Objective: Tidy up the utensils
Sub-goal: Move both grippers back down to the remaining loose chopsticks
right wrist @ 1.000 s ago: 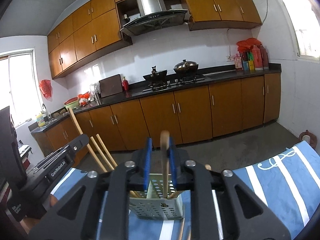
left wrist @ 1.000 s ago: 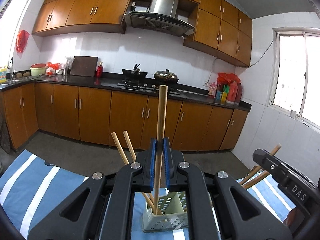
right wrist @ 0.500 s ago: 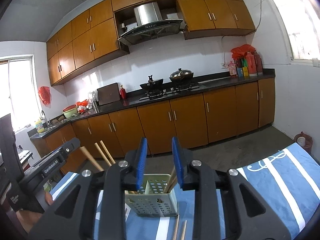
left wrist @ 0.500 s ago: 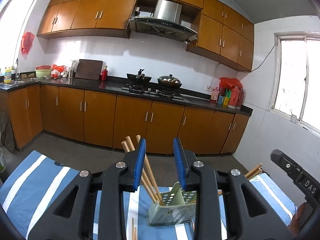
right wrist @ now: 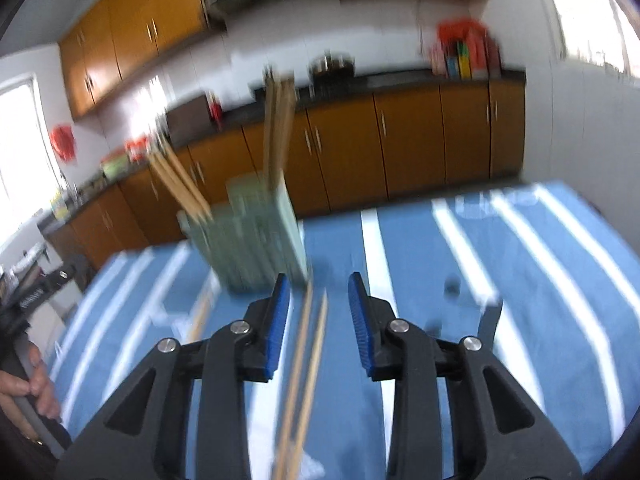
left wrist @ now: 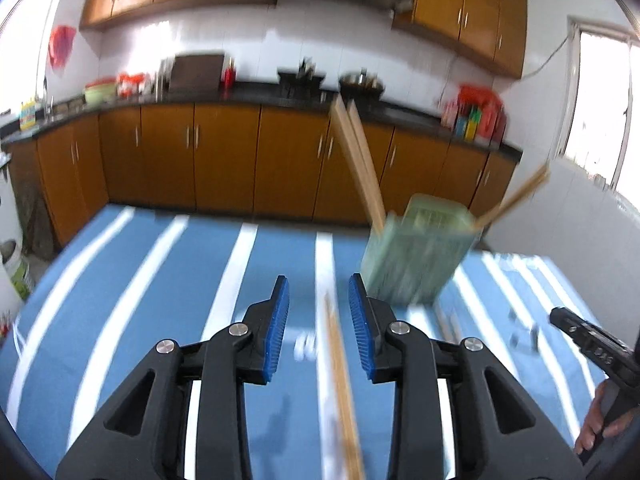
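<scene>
A pale green utensil holder (left wrist: 416, 256) stands on the striped cloth with several wooden chopsticks (left wrist: 356, 160) leaning out of it. My left gripper (left wrist: 318, 280) hangs low over the cloth just left of the holder, its jaws opening. One loose chopstick (left wrist: 340, 380) lies on the cloth in the gap, untouched by the pads. In the right wrist view the holder (right wrist: 252, 240) is ahead to the left. My right gripper (right wrist: 318, 280) is also opening over two loose chopsticks (right wrist: 304, 368) on the cloth. Both views are motion-blurred.
The blue and white striped cloth (left wrist: 160, 300) covers the table. Brown kitchen cabinets (left wrist: 224, 160) stand beyond its far edge. The other gripper and a hand (left wrist: 596, 420) show at the right edge. A small dark object (right wrist: 452, 286) lies on the cloth to the right.
Both grippers let go of the chopsticks they held above the holder and opened. They then dropped and tilted down towards the cloth, so loose chopsticks now lie between the jaws.
</scene>
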The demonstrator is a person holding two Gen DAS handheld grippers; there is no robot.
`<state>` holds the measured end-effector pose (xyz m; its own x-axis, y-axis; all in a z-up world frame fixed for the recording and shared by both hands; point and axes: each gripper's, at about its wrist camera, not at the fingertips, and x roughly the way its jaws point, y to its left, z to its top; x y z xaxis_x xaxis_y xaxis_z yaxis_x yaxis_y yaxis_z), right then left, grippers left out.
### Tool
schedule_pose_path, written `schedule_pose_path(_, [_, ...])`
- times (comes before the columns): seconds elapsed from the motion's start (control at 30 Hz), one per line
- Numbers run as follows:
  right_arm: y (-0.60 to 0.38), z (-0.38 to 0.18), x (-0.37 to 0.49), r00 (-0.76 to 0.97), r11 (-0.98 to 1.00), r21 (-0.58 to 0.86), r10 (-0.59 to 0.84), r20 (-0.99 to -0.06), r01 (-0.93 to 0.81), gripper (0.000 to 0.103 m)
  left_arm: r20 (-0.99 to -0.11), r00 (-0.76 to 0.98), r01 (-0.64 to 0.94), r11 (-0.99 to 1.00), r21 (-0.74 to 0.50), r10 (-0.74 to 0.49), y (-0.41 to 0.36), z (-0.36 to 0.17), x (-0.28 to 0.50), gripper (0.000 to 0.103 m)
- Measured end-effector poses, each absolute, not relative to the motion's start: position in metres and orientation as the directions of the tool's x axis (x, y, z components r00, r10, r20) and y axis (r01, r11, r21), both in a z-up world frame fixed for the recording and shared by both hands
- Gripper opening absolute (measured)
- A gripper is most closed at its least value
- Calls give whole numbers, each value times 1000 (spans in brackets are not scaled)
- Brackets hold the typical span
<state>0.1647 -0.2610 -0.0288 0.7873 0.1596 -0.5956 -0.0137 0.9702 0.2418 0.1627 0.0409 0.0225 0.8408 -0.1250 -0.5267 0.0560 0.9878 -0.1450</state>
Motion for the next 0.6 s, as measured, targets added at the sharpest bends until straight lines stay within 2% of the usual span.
schedule_pose_path(0.2, [-237, -90, 165, 662, 967, 254, 214, -718, -36, 21, -615, 778, 47, 988, -147, -128, 48, -26, 150, 32])
schedule_pose_path(0.4, [-223, -108, 169, 625, 974, 222, 200, -754, -44, 20, -664, 730, 72, 984, -160, -162, 43, -48, 148, 32])
schedule_pose_path(0.5, [-221, -110, 172, 624, 982, 187, 170, -762, -40, 11, -680, 712, 88, 984, -158, -173, 39, -58, 147, 32])
schedule_pose_path(0.6, [-225, -109, 177, 629, 988, 155, 131, -767, -17, 9, -695, 699, 104, 985, -135, -169, 32, -65, 148, 32])
